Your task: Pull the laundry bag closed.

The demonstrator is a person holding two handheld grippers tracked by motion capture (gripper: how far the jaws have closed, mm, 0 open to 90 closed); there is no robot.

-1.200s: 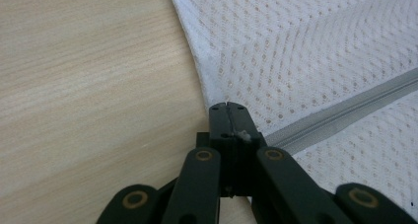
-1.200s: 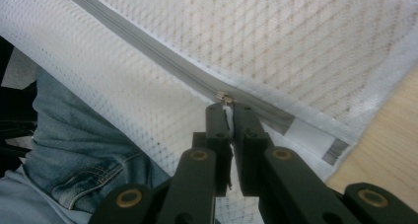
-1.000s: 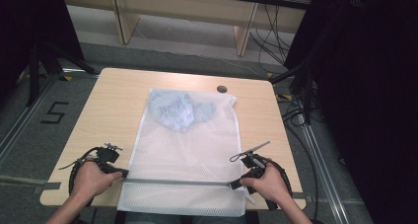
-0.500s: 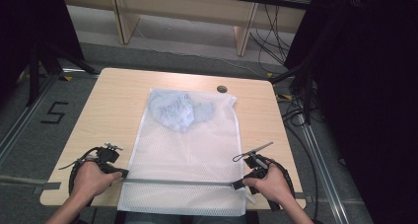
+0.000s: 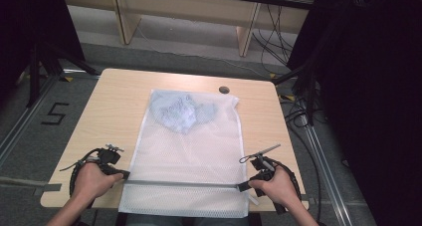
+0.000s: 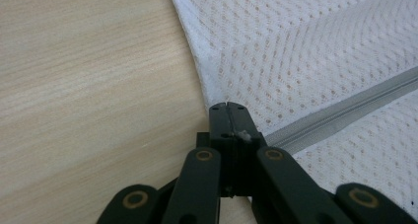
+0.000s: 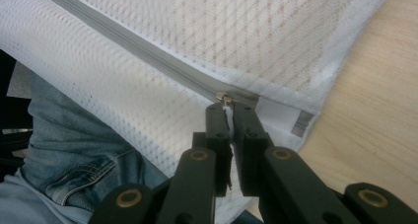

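With the zipper (image 5: pixel 181 183) apparently fully closed, the left gripper (image 6: pixel 227 107) clamped the mesh bag (image 5: pixel 191 156) edge while the right gripper (image 7: pixel 226 106) pinched the zipper pull (image 7: pixel 225 99).

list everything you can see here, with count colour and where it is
mesh laundry bag: 1, white, flat on the table, near edge hanging over toward the person
zipper: 1, grey, across the bag's near end
zipper pull: 1, metal, at the zipper's right end
garment: 1, pale blue, inside the bag's far end
table: 1, light wood
cable port: 1, dark, far table edge
left gripper: 1, black, shut on the bag's left edge
right gripper: 1, black, shut on the zipper pull
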